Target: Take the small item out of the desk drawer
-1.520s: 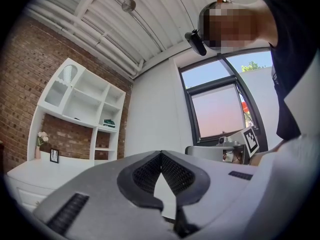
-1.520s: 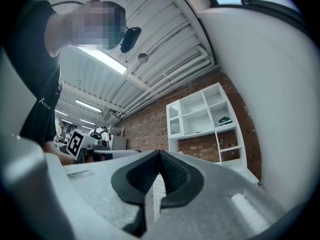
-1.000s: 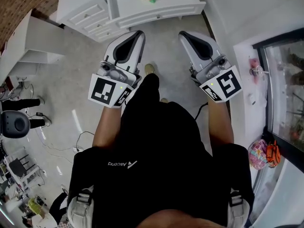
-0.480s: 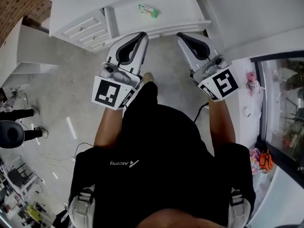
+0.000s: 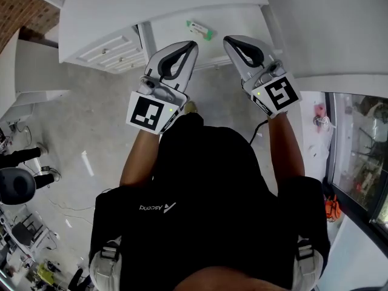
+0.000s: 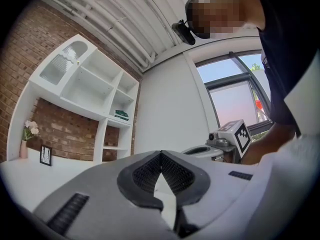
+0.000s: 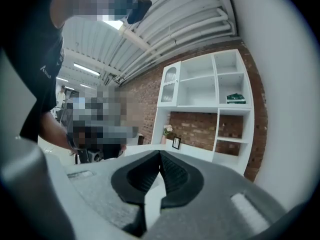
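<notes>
A white desk (image 5: 242,17) stands ahead at the top of the head view. Its side drawers (image 5: 109,47) are closed. A small green and white item (image 5: 200,30) lies on the desktop. My left gripper (image 5: 189,45) is shut and empty, its tips over the desk's front edge, just below the item. My right gripper (image 5: 229,40) is also shut and empty, level with it to the right. In the left gripper view the jaws (image 6: 161,154) meet with nothing between them; in the right gripper view the jaws (image 7: 160,153) do the same. The centre drawer front is mostly hidden behind the grippers.
A white shelf unit (image 7: 210,99) on a brick wall rises behind the desk. A window (image 5: 364,156) runs along the right. A white cabinet (image 5: 30,65) stands at the left, an office chair (image 5: 15,183) and floor cables (image 5: 73,205) lower left.
Both grippers and the person have moved forward to the desk, which has come nearer. The gripper tips now reach the desk's front edge. Both stay shut.
</notes>
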Tool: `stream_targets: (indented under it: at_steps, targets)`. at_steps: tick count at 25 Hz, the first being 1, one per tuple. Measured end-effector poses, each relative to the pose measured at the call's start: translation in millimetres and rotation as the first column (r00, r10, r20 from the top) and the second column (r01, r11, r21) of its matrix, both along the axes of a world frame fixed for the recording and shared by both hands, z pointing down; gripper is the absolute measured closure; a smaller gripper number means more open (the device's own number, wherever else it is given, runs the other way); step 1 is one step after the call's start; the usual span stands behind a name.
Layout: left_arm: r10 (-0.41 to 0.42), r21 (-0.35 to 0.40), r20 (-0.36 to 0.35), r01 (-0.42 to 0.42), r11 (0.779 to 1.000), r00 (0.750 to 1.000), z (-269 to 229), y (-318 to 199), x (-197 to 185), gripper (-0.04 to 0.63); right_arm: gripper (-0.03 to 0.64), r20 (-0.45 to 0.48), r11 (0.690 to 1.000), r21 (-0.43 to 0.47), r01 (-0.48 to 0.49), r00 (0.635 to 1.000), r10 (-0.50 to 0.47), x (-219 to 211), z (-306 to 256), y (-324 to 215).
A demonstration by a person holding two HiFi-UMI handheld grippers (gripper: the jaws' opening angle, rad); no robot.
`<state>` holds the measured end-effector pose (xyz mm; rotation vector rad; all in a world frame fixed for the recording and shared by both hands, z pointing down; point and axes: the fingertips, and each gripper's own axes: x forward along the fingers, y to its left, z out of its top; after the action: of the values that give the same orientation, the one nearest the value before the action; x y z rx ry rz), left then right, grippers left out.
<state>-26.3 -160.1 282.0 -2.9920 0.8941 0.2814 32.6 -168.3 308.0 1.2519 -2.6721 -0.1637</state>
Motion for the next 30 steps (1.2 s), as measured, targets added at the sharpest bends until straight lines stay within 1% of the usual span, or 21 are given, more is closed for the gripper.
stream_targets:
  at_steps: [7, 9, 13, 18, 22, 27, 30]
  targets:
    - [-0.014, -0.044, -0.010, 0.014, 0.999, 1.000, 25.4, -51.4, -7.2, 0.597, 0.614, -0.119, 0.990, -0.137, -0.016, 0.993, 0.000, -4.8, 63.7, -63.6]
    - [-0.026, -0.059, 0.003, 0.027, 0.998, 1.000, 35.1, -61.9, -9.1, 0.597, 0.614, -0.149, 0.983, -0.183, -0.020, 0.989, -0.007, -3.7, 83.3, -76.9]
    - [-0.057, -0.071, -0.001, 0.057, 0.996, 0.998, 46.4, -77.6, -8.9, 0.597, 0.614, -0.202, 0.968, -0.252, -0.014, 0.979, -0.038, -0.7, 120.5, -98.5]
    - [-0.085, -0.099, -0.003, 0.085, 0.992, 0.996, 62.2, -99.1, -9.0, 0.597, 0.586, -0.255, 0.943, -0.331, 0.003, 0.962, -0.093, -0.9, 160.1, -120.6]
    - [-0.103, -0.117, -0.001, 0.102, 0.988, 0.995, 72.3, -111.3, -4.2, 0.597, 0.541, -0.299, 0.921, -0.390, 0.015, 0.944, -0.142, -0.5, 189.3, -134.2]
    - [-0.124, -0.137, 0.020, 0.126, 0.983, 0.992, 83.5, -123.3, 3.6, 0.597, 0.487, -0.373, 0.869, -0.495, 0.003, 0.903, -0.215, 6.4, 241.2, -145.6]
    - [-0.136, -0.146, 0.033, 0.139, 0.979, 0.990, 88.5, -128.1, 6.3, 0.597, 0.467, -0.390, 0.843, -0.539, -0.010, 0.889, -0.239, 11.8, 263.2, -151.8]
